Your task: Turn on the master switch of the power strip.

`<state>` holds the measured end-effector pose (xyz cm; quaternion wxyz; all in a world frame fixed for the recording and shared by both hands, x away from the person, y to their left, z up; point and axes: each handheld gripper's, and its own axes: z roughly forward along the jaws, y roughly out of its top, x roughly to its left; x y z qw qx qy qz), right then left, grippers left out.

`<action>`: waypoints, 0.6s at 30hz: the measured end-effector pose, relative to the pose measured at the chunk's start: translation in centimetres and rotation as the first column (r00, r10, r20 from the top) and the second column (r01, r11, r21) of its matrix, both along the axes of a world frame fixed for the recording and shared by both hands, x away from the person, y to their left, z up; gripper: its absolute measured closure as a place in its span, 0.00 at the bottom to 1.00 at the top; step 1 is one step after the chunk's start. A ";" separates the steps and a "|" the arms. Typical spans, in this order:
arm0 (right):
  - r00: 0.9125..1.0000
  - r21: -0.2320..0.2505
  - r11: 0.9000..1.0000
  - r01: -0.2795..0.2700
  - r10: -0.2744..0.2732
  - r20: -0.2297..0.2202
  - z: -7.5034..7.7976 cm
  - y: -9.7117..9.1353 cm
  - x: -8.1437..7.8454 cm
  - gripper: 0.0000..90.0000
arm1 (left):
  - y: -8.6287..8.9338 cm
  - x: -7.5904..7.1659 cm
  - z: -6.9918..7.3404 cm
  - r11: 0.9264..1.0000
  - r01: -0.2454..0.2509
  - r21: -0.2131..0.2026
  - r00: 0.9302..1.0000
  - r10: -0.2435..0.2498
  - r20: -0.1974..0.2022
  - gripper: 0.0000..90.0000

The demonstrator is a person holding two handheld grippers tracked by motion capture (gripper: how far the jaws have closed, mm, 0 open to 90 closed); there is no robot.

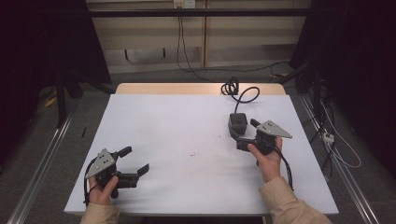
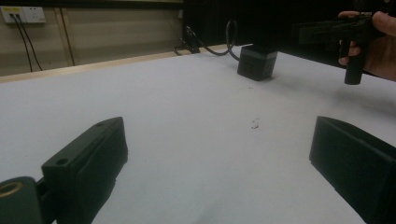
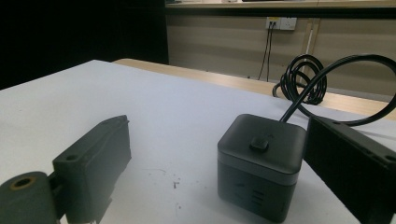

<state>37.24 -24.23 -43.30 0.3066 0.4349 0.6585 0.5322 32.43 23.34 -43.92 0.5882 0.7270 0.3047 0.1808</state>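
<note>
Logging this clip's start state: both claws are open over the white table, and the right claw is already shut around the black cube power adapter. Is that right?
Not quite. The right claw is open, not shut on the black cube power adapter: the right gripper view shows its jaws spread wide, the cube standing between them nearer one jaw, not clamped. The left claw is open over the white table, as you said.

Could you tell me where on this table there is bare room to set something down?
The white table is bare across its middle and far left, between the left gripper and the black cube. It is crowded at the right, where the right gripper stands open by the cube and its coiled cable.
</note>
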 end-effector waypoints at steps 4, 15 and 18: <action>1.000 0.001 1.000 0.001 -0.001 0.001 0.1 0.1 0.2 0.08 | 0.0 0.0 0.0 1.000 -0.002 -0.006 1.000 0.002 0.001 0.04; 1.000 0.003 1.000 0.009 -0.009 0.003 0.1 0.2 0.6 0.10 | 0.0 0.0 0.0 1.000 -0.003 -0.007 1.000 0.003 0.002 0.04; 1.000 0.009 1.000 0.013 -0.013 -0.003 0.1 0.2 0.8 0.10 | 0.0 0.0 0.0 1.000 -0.003 0.005 1.000 0.003 -0.001 0.04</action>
